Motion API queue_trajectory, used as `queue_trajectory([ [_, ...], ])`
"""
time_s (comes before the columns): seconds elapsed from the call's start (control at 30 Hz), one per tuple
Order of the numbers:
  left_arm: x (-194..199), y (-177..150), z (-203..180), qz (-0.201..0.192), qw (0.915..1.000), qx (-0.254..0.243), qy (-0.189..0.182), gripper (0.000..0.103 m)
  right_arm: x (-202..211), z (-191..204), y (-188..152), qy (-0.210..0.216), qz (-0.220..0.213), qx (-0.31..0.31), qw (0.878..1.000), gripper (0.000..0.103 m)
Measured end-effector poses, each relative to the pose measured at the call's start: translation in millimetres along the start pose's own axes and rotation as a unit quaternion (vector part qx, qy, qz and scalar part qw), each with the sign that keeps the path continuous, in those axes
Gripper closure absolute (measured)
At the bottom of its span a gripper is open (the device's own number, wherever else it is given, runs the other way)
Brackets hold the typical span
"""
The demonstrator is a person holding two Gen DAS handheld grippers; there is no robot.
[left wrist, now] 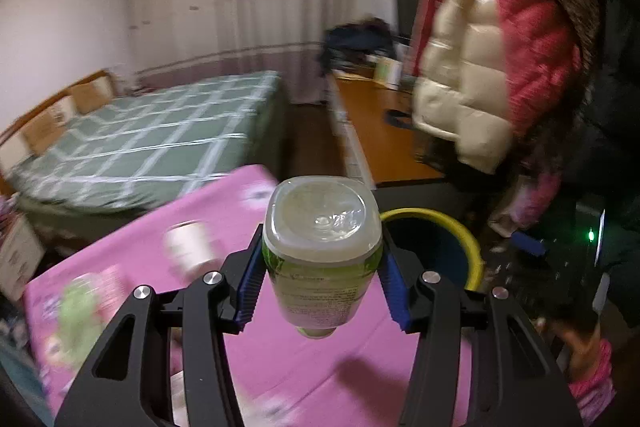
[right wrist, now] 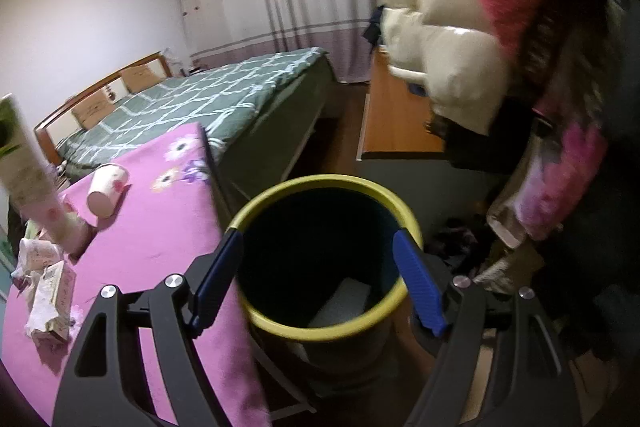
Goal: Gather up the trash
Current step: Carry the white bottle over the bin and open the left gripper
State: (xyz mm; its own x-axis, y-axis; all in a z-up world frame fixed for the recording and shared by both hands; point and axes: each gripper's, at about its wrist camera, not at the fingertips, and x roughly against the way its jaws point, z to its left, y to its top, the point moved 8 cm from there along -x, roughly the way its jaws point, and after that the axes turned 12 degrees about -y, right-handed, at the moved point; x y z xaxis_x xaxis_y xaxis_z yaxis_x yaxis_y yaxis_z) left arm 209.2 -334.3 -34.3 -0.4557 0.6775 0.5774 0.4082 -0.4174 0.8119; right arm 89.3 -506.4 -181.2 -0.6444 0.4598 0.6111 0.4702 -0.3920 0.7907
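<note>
- The left gripper [left wrist: 322,269] gripped a bottle [left wrist: 322,251], its blue pads [left wrist: 249,287] pressed on both sides just below the base, the bottle pointing base-away and cap-toward the camera.
- The bottle looked like clear plastic with a green label and pale contents; judged light, fairly stiff but squeezable, and smooth enough to slide if the grip eased.
- The hold sat on the broad shoulders near the base, where the squarish body gave flat faces; that seemed the better place than the narrow cap end.
- The bin [left wrist: 452,227], yellow-rimmed and dark inside, stood at two o'clock of the bottle, just past the edge of the pink table [left wrist: 304,363].
- The right gripper [right wrist: 320,275] hung over the bin [right wrist: 320,185] with its jaws wide apart and nothing between them; the rim showed through the gap.
- A pale flat item [right wrist: 340,301] lay at the bin's bottom, at six o'clock of its opening.
- In the right wrist view the held bottle [right wrist: 24,163] showed at nine o'clock, above the table's far-left end.
- A paper cup [right wrist: 106,193] lay tipped on the table [right wrist: 168,227] at ten o'clock of the right gripper; it looked light and easily crushed, best taken across its middle.
- Crumpled wrappers [right wrist: 50,299] sat at the table's left edge, at nine o'clock; soft, light, likely to need a pinch on a bunched fold.
</note>
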Motion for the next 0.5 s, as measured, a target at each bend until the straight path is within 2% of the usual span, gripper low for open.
queue_trajectory([
  [0.17,-94.1,7.0,-58.7,0.038,0.9972,-0.021,-0.060,0.051,4.2,-33.6,-4.6,-0.019,-0.001,-0.022,1.000,0.029],
  [0.23,-128.9,4.3,-70.9,0.058,0.9956,-0.017,-0.072,0.051,4.2,-44.8,-6.0,-0.026,-0.001,-0.029,0.999,0.029],
  [0.37,-201.0,-24.4,-88.2,0.124,0.9885,-0.005,-0.086,0.051,1.5,-57.9,-9.5,-0.033,0.004,-0.038,0.999,0.029],
  [0.5,-247.5,-59.3,-88.0,0.183,0.9789,0.021,-0.088,0.051,-1.5,-67.3,-15.2,-0.040,0.010,-0.044,0.998,0.029],
])
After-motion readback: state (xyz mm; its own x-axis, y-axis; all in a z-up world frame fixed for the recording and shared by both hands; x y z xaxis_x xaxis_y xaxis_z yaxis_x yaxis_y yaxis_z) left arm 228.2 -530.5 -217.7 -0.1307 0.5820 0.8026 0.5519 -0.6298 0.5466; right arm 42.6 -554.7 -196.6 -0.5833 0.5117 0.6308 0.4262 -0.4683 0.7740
